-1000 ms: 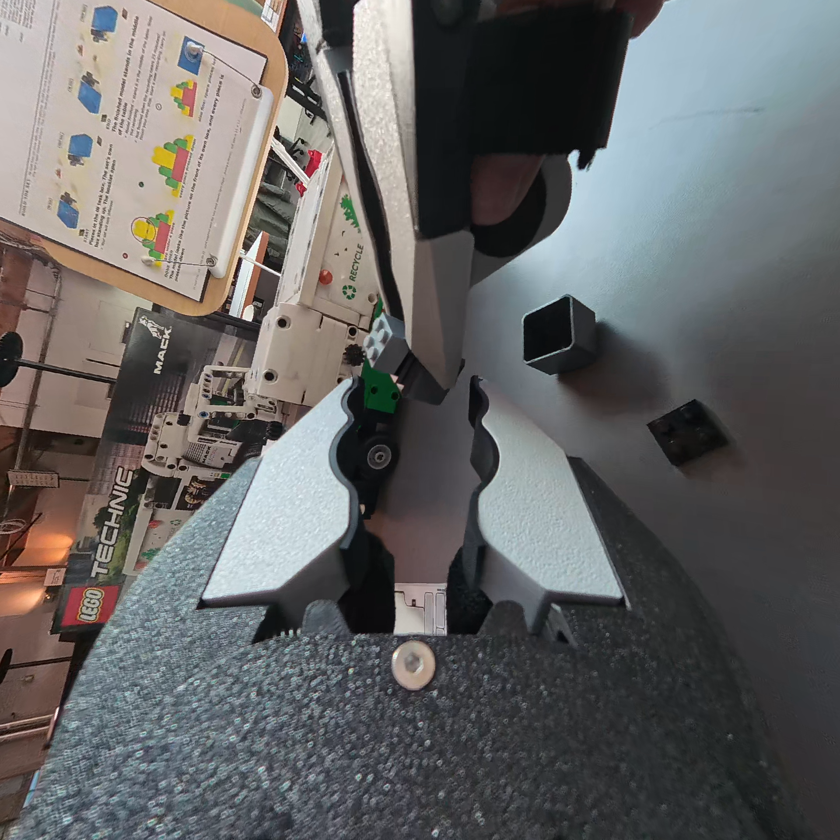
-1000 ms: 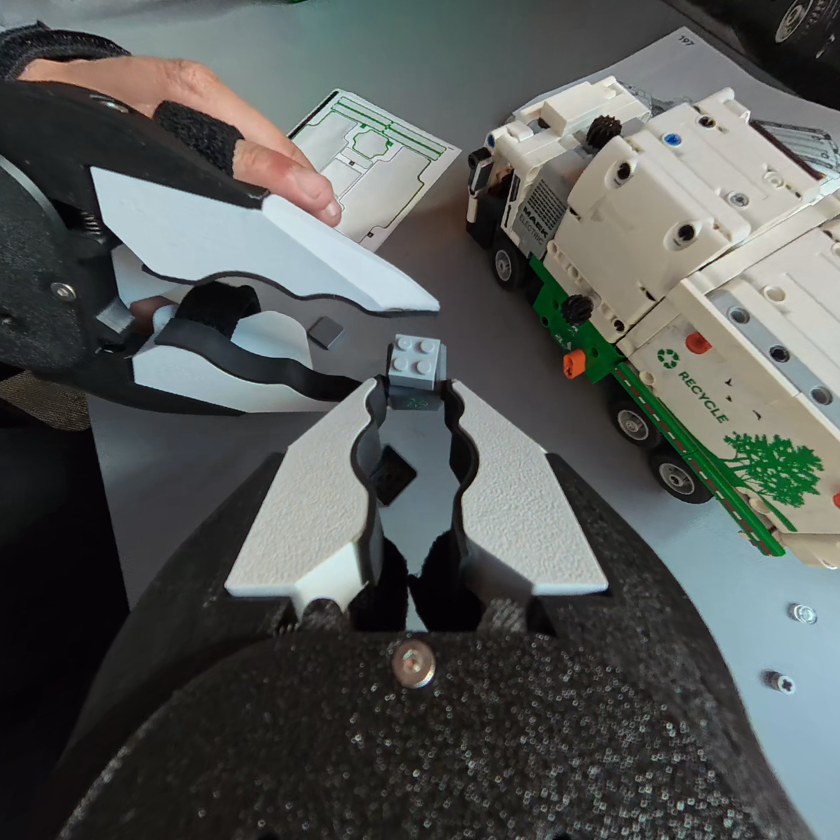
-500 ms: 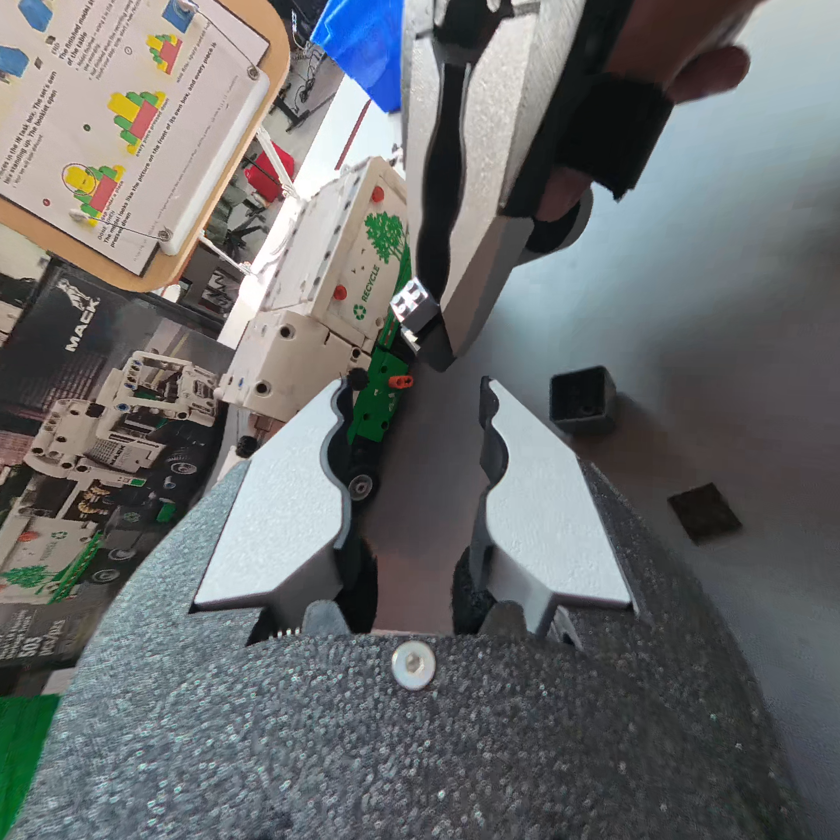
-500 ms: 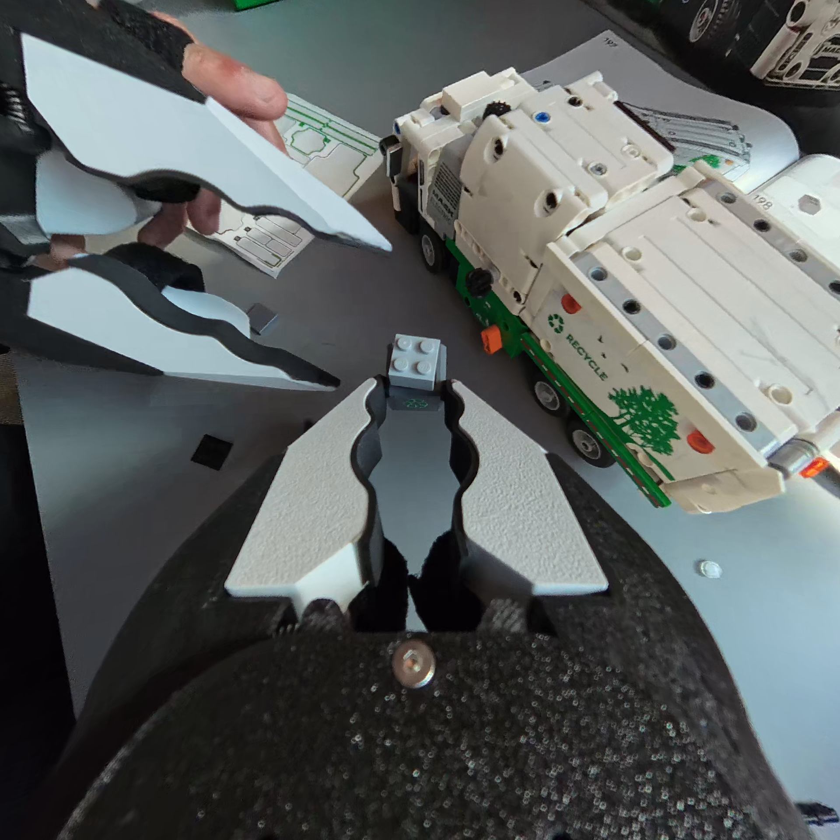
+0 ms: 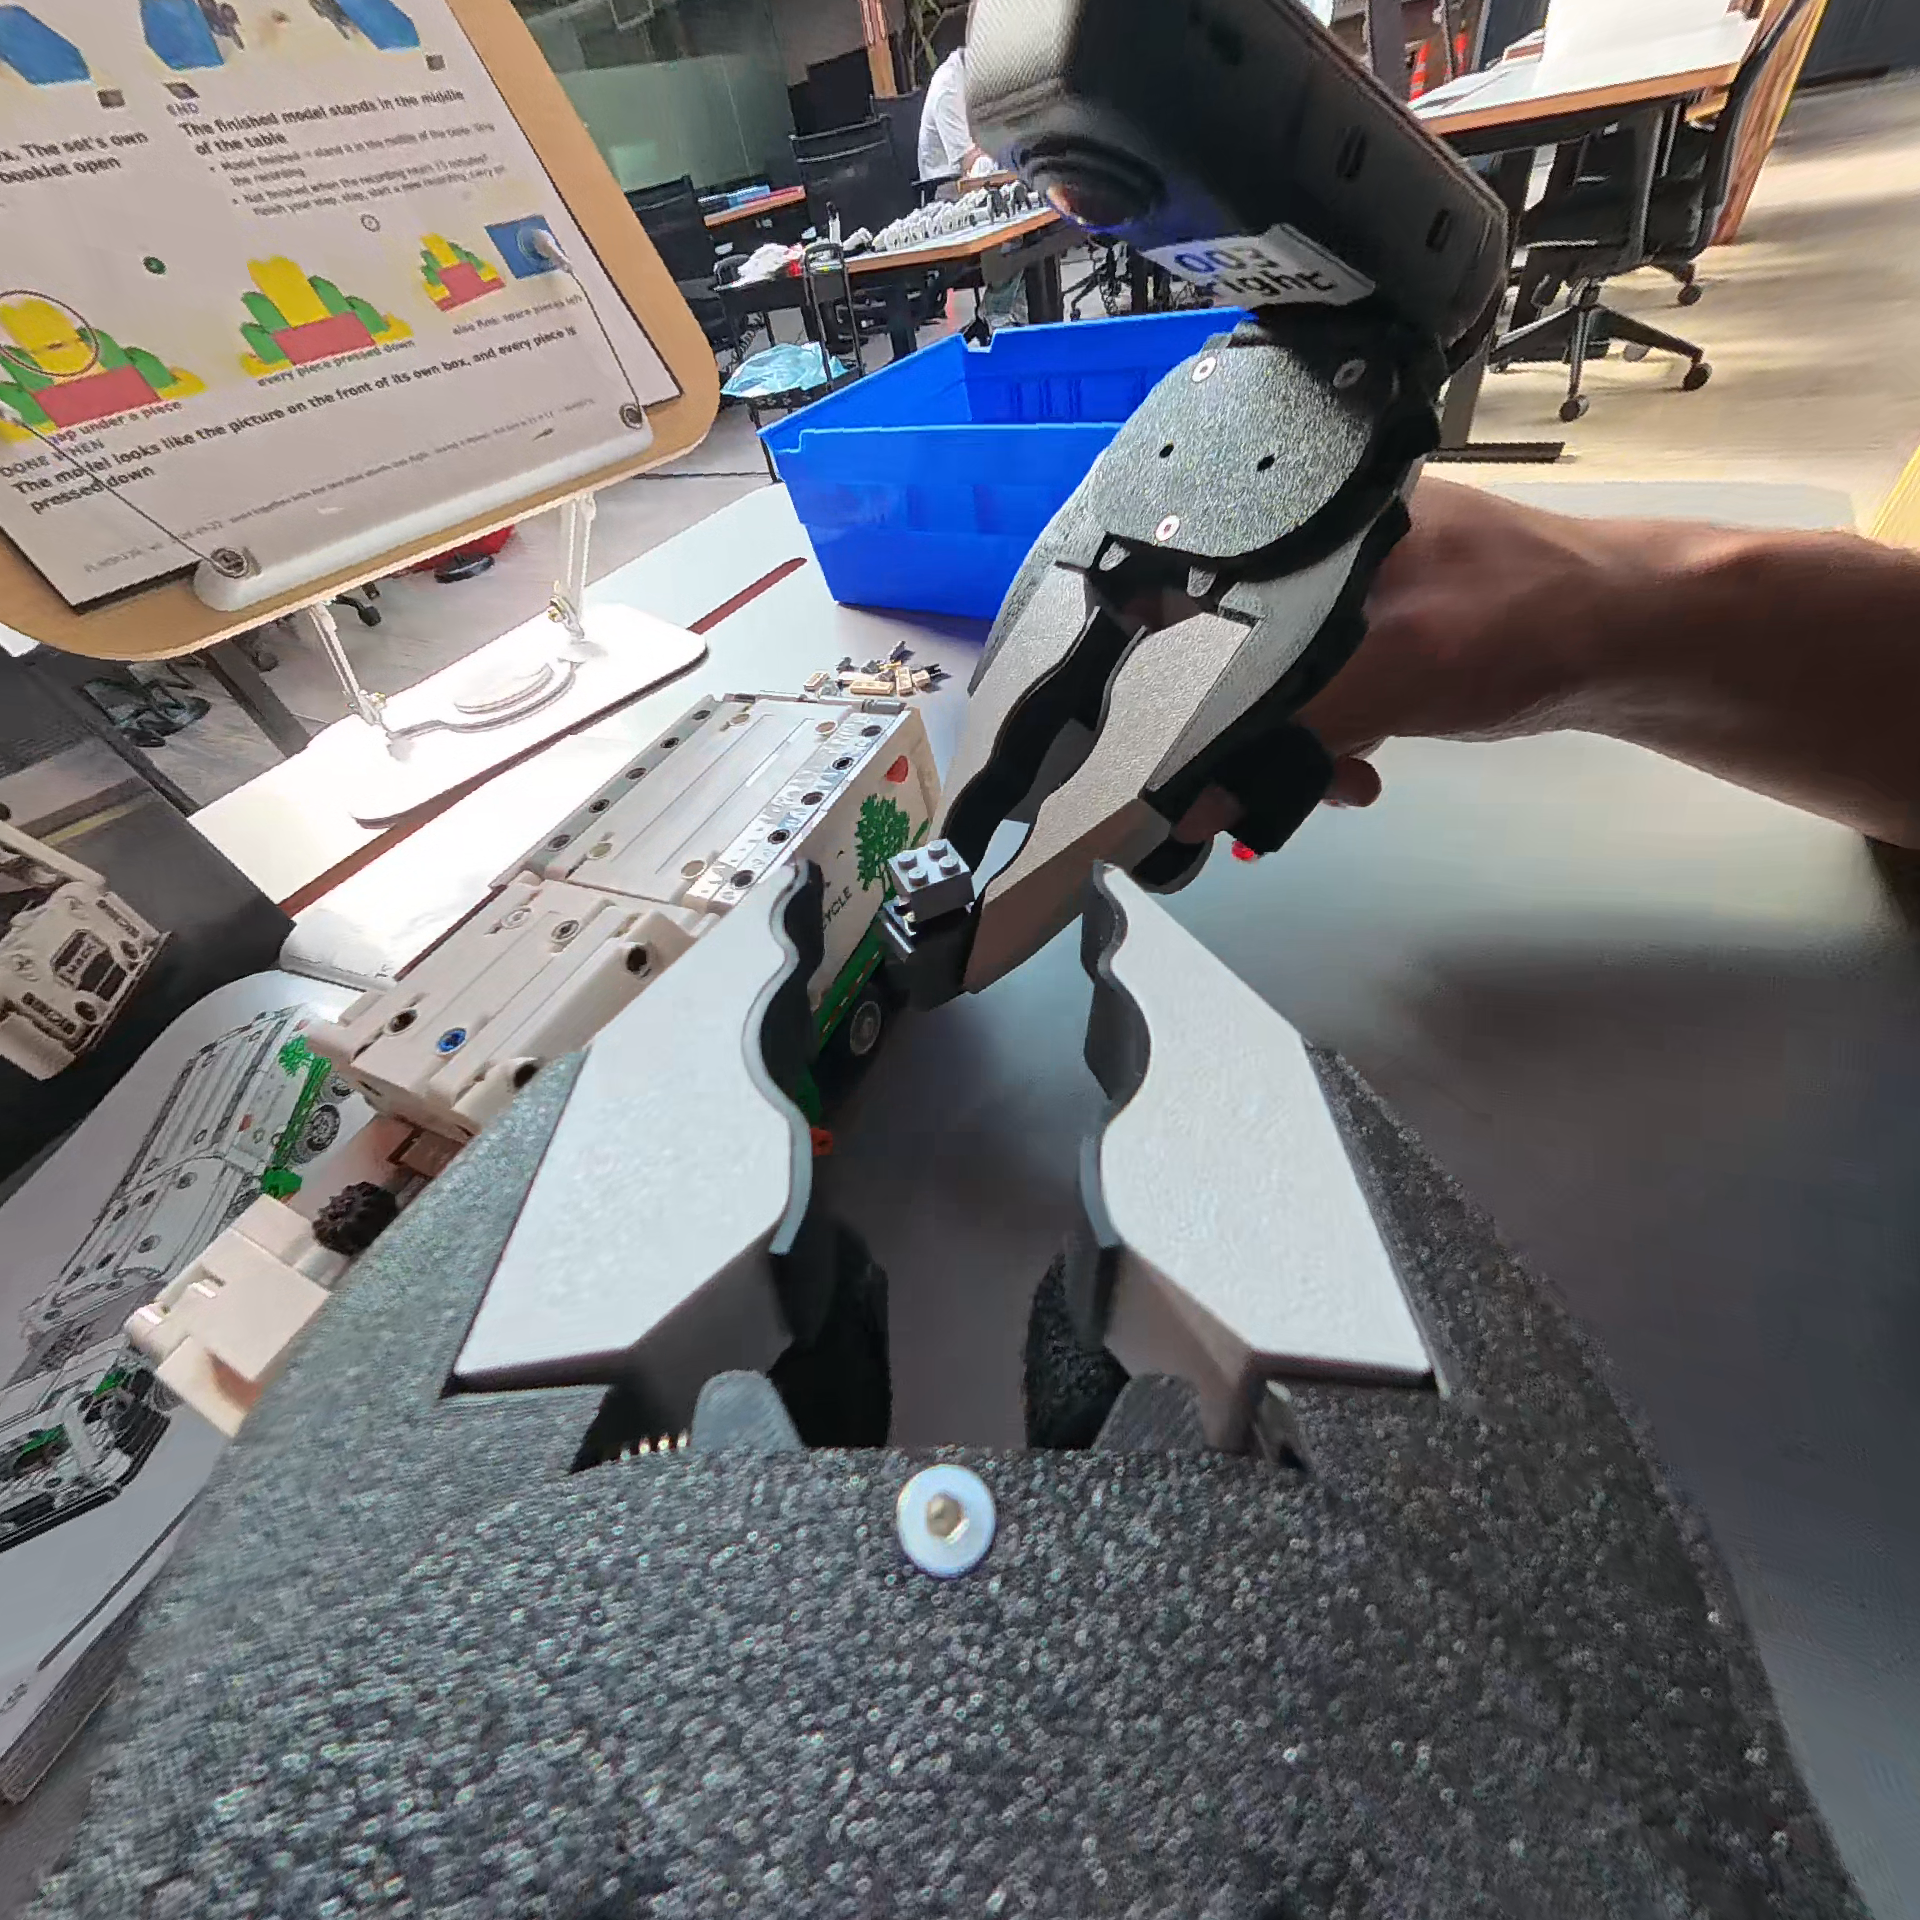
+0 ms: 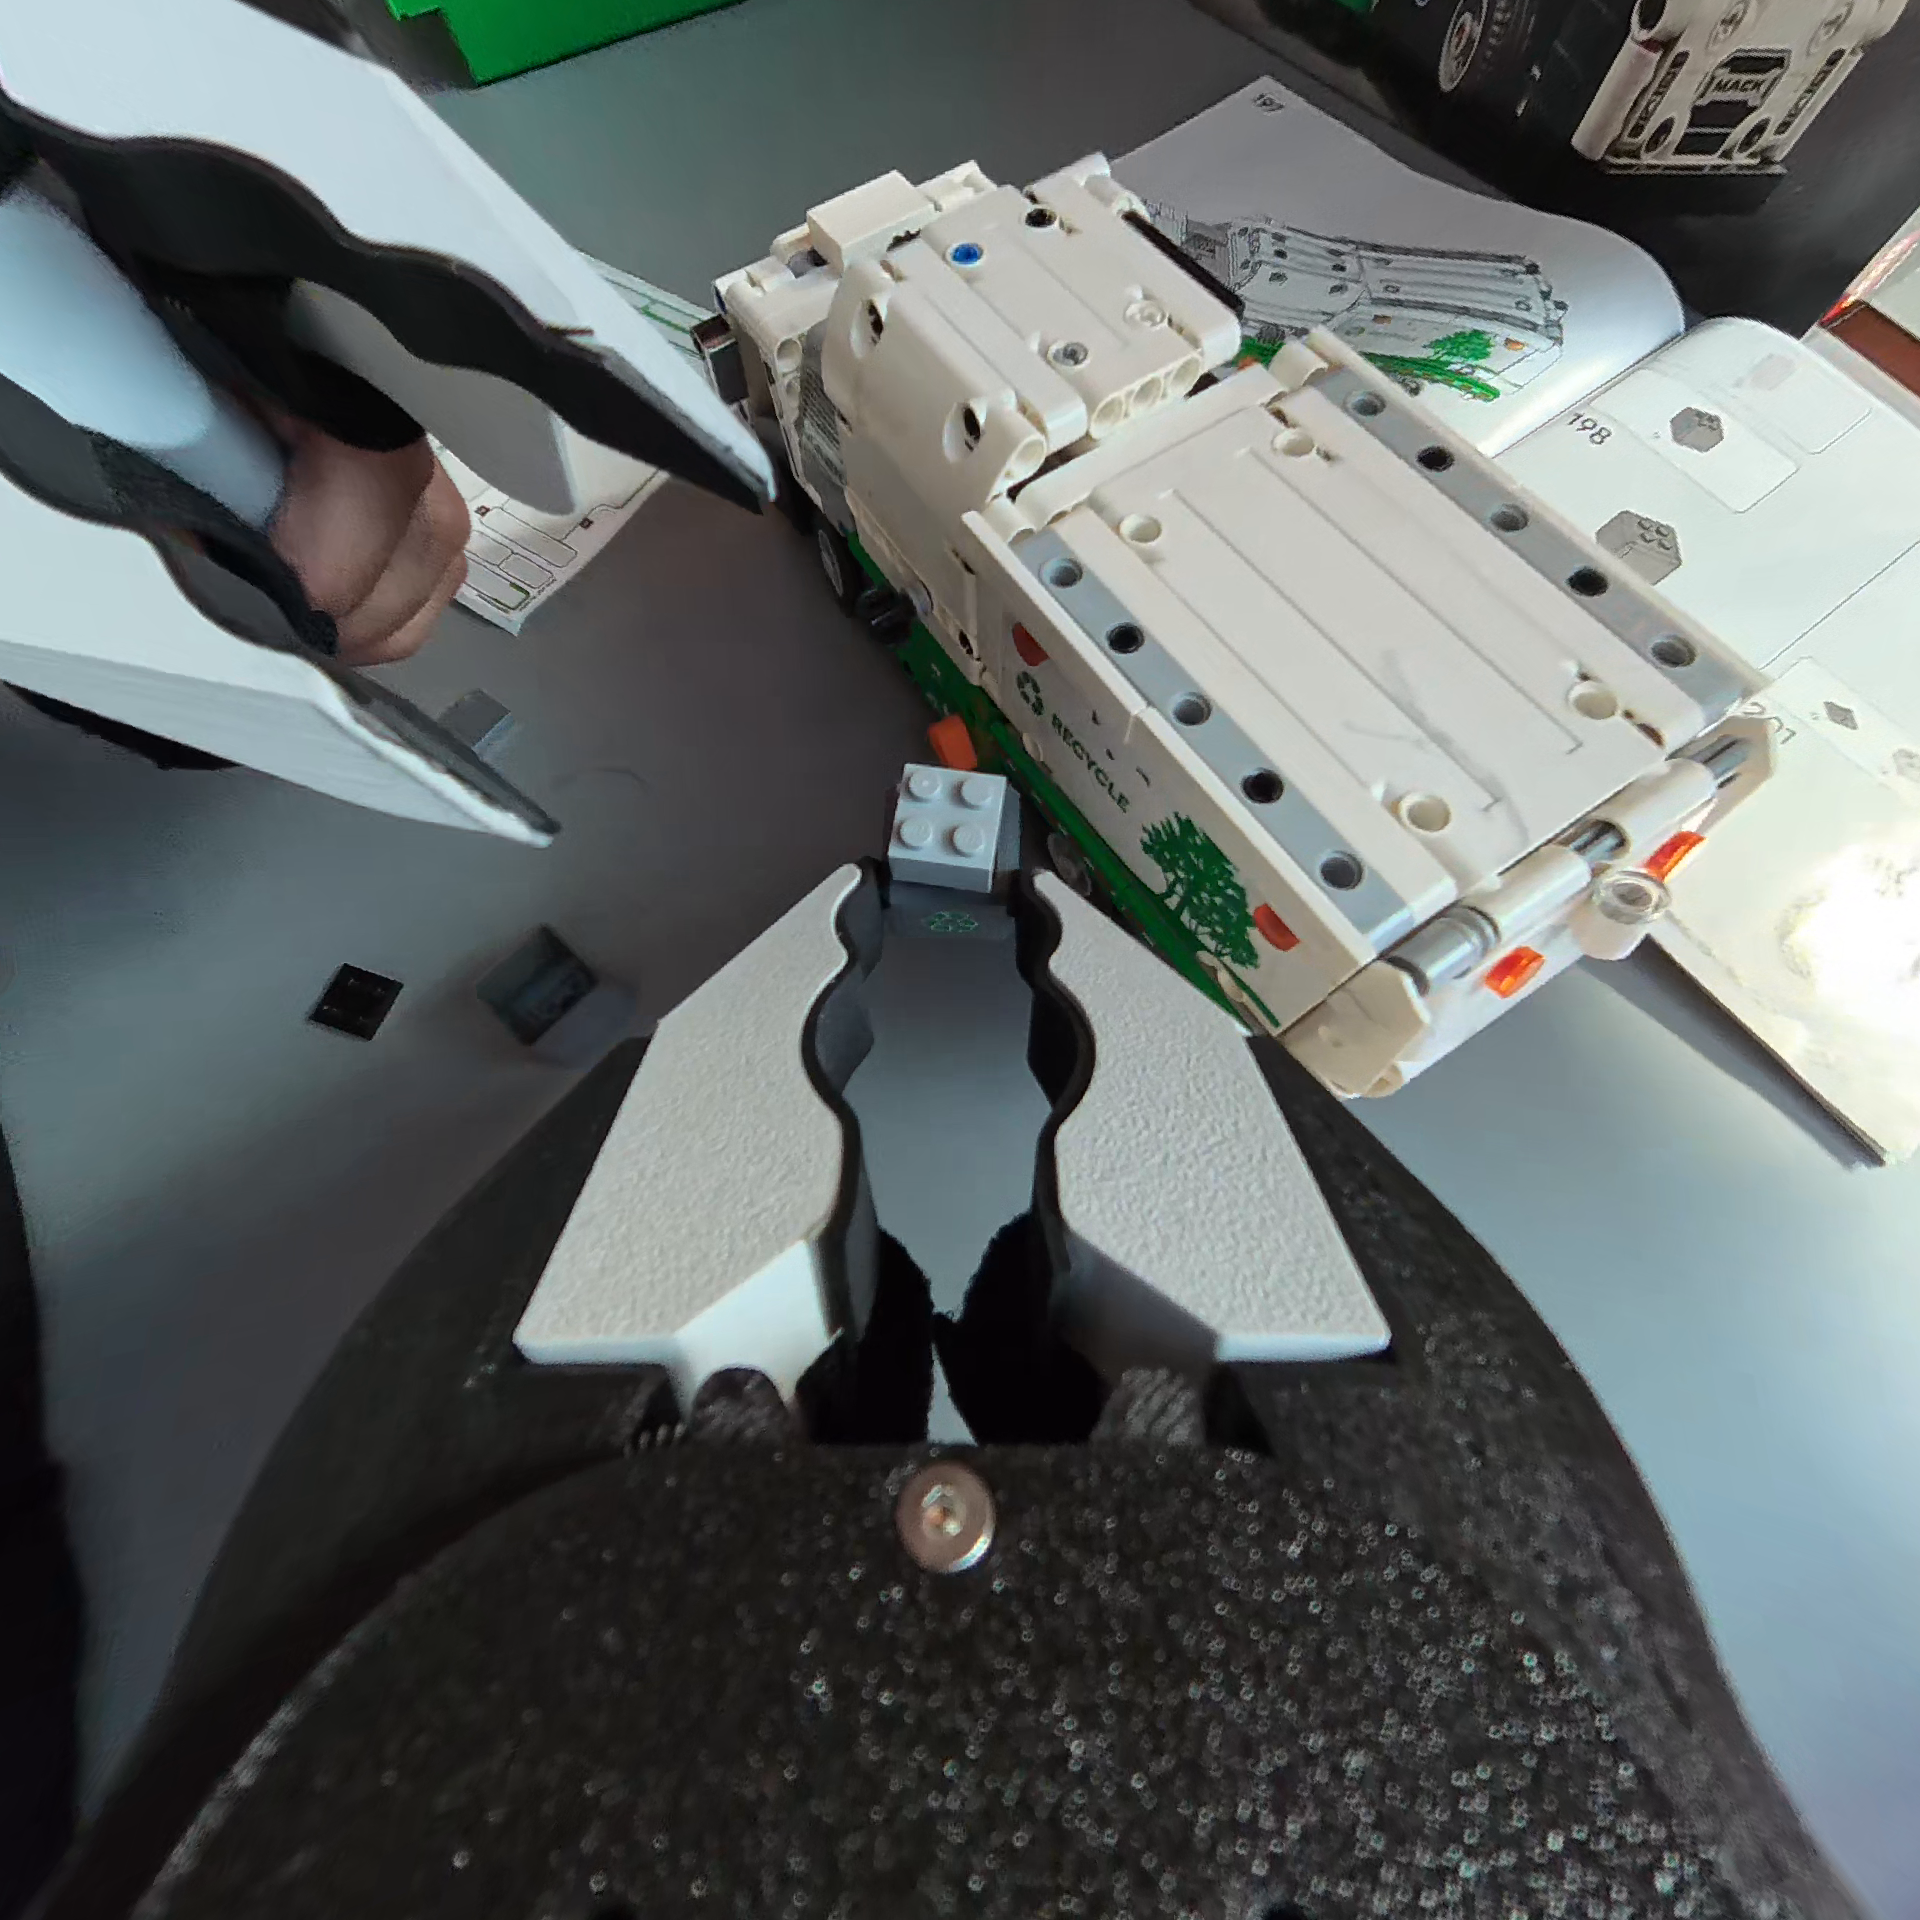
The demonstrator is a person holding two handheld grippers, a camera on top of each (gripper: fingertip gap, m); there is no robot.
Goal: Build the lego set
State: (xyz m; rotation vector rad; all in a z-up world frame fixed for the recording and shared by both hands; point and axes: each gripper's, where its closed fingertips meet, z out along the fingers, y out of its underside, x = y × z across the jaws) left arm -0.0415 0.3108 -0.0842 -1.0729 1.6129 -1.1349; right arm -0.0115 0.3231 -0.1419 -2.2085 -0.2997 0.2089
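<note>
The white and green garbage truck [image 6: 1247, 644] stands on the grey table; it also shows in the left wrist view [image 5: 665, 862]. My right gripper [image 6: 945, 894] is shut on a small dark grey bin piece topped by a light grey 2x2 plate [image 6: 951, 826]. It holds the piece just off the truck's green side, near the tree sticker. In the left wrist view the right gripper [image 5: 940, 935] and its grey piece [image 5: 932, 878] hang right in front of my left gripper [image 5: 951, 904], which is open and empty. The left gripper [image 6: 655, 660] is at the upper left of the right wrist view.
A small dark grey box [image 6: 551, 997], a black square plate [image 6: 356, 997] and a grey tile [image 6: 478, 717] lie left of the truck. An open instruction booklet [image 6: 1766, 499] lies behind it. A blue bin [image 5: 956, 488], loose small parts [image 5: 873, 675] and a clipboard stand [image 5: 312, 260] are at the back. My right fingertips sit around 6 cm from my left ones.
My right gripper has carried the grey piece closer to the truck's rear side. My left gripper has swung up and round toward the truck, still open.
</note>
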